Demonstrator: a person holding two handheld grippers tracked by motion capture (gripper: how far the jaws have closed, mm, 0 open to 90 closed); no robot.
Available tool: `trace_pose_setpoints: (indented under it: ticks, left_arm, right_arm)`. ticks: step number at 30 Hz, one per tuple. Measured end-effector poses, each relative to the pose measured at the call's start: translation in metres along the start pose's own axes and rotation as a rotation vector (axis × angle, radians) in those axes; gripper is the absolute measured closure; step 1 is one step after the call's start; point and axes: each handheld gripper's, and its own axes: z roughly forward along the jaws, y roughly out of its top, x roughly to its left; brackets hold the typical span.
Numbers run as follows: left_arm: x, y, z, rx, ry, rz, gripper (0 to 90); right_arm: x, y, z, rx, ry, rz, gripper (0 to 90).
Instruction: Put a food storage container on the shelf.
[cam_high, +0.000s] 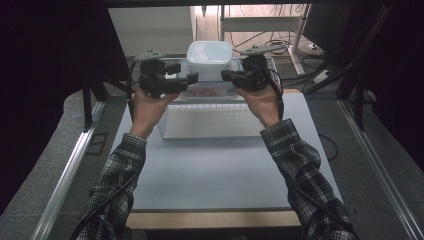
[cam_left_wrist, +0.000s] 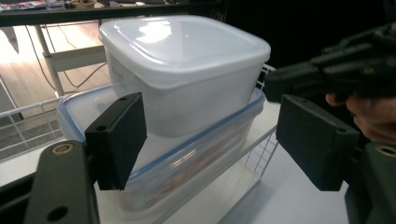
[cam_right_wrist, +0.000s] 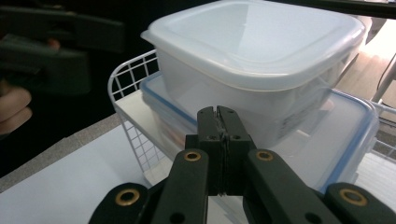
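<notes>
A white lidded tub (cam_high: 209, 55) (cam_left_wrist: 187, 60) (cam_right_wrist: 261, 46) stands on a flat clear box with a blue-edged lid (cam_high: 210, 91) (cam_left_wrist: 187, 163) (cam_right_wrist: 345, 135). Both rest on a white wire rack (cam_high: 210, 125) (cam_right_wrist: 135, 121) at the table's far side. My left gripper (cam_high: 192, 78) (cam_left_wrist: 210, 126) is open at the stack's left front, and its pads (cam_left_wrist: 116, 140) stand wide with nothing pressed between them. At the right front, my right gripper (cam_high: 225, 75) (cam_right_wrist: 218, 114) is shut on nothing, its tip just short of the flat box.
The white tabletop (cam_high: 220, 165) stretches bare from the rack toward the person. Metal rails (cam_high: 70, 170) run along both sides of the table. Behind the rack are a desk frame (cam_high: 260, 22), floor cables and a dark monitor (cam_high: 327, 22).
</notes>
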Motion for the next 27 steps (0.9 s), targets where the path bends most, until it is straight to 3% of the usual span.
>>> trace_pose_setpoints:
  ticks: [6,10,17,27]
  left_arm:
    - [0.001,-0.009,0.001,0.010,-0.014,-0.002,22.1]
    - [-0.001,-0.015,0.000,0.010,-0.031,0.002,21.4]
    - [-0.013,-0.031,-0.008,0.038,-0.060,0.048,17.0]
    - [-0.030,-0.060,-0.013,0.074,-0.085,0.051,7.1]
  right_arm:
    - [-0.010,0.000,0.003,-0.002,-0.020,0.027,88.8]
    - [-0.011,-0.003,0.001,-0.007,-0.008,0.038,87.4]
    - [0.001,-0.022,-0.008,-0.019,0.017,0.004,60.6]
    - [0.013,-0.055,-0.018,-0.009,0.061,-0.021,38.4]
